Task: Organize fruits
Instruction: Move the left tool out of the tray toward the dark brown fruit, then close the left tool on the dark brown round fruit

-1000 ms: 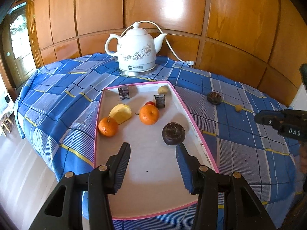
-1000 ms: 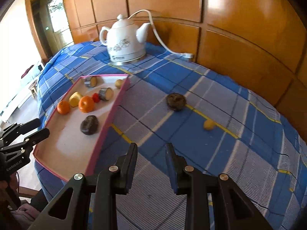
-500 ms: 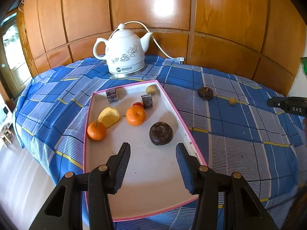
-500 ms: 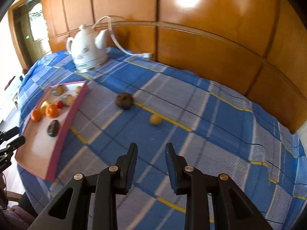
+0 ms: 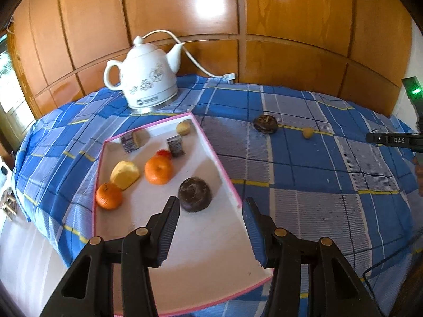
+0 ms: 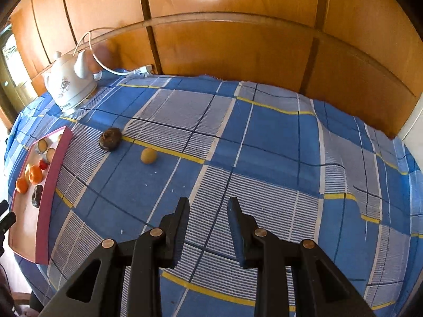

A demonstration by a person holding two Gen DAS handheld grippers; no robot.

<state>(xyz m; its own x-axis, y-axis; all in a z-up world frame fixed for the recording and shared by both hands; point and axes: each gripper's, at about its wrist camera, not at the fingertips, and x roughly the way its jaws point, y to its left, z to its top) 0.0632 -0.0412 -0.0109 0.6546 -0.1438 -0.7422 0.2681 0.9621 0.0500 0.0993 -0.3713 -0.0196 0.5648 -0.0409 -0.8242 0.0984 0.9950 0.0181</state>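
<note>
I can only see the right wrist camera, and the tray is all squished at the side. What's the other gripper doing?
Observer: The left gripper hangs over the near end of the tray, jaws apart, nothing between them.
Child: Is any fruit close to it?
Observer: Yes, a dark round fruit lies just ahead of it, near the tray's right wall.
Child: What's the yellow thing by the oranges?
Observer: A cut yellow chunk, sitting beside the nearer orange.

Two oranges (image 5: 158,169), two dark round fruits (image 5: 195,194), two small yellow fruits (image 5: 307,133), one kettle (image 5: 148,84), one tray (image 5: 227,182)
</note>
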